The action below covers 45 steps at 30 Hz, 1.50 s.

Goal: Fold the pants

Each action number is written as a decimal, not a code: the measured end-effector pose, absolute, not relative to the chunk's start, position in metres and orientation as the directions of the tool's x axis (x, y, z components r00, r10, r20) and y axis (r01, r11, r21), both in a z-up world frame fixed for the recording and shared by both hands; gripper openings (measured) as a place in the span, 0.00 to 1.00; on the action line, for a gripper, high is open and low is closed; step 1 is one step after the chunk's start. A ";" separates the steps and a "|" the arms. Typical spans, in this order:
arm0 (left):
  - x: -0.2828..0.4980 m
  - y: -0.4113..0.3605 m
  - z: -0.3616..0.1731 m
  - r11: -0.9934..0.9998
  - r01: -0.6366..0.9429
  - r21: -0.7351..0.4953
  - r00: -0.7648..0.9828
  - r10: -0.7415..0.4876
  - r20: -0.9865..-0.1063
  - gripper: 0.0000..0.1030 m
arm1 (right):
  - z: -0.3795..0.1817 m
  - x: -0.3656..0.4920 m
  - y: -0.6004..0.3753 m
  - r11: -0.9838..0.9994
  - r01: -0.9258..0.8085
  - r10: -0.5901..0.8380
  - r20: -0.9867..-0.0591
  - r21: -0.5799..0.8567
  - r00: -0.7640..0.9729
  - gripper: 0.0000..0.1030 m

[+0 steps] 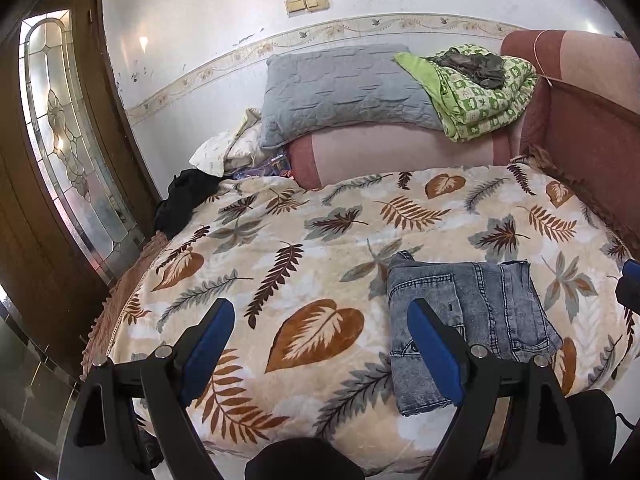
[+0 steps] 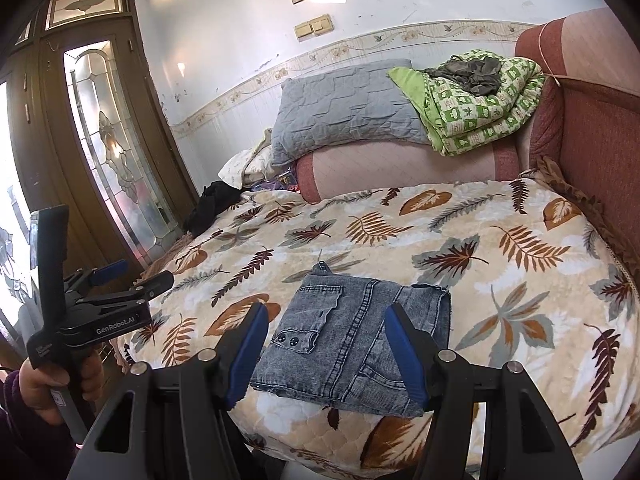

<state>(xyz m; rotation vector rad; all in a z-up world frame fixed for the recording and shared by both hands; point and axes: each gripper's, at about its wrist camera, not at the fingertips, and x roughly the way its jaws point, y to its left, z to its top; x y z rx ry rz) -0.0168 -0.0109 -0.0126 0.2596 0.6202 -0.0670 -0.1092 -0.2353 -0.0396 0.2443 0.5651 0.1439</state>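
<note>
The grey-blue denim pants (image 1: 476,320) lie folded into a compact rectangle on the leaf-patterned blanket (image 1: 320,248) near the bed's front edge; they also show in the right wrist view (image 2: 360,344). My left gripper (image 1: 320,344) is open and empty, held above the blanket to the left of the pants. My right gripper (image 2: 324,352) is open and empty, hovering just in front of the pants. The left gripper also shows in the right wrist view (image 2: 120,276), held in a hand at the left.
A grey pillow (image 1: 344,92) and a green patterned quilt (image 1: 480,92) lie on the pink headboard cushion (image 1: 400,156). A black garment (image 1: 184,200) lies at the bed's far left corner. A wooden door with glass (image 1: 60,152) stands on the left.
</note>
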 end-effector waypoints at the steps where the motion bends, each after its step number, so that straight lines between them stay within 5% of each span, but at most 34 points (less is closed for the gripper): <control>1: -0.016 -0.011 -0.013 0.965 0.139 0.223 0.811 0.018 -0.585 0.86 | -0.040 -0.109 -0.236 0.961 -0.067 0.201 -0.512 0.268 0.835 0.62; 45: 0.002 -0.008 -0.033 0.964 0.133 0.232 0.768 0.048 -0.639 0.86 | -0.054 -0.098 -0.238 0.961 -0.061 0.205 -0.550 0.268 0.810 0.62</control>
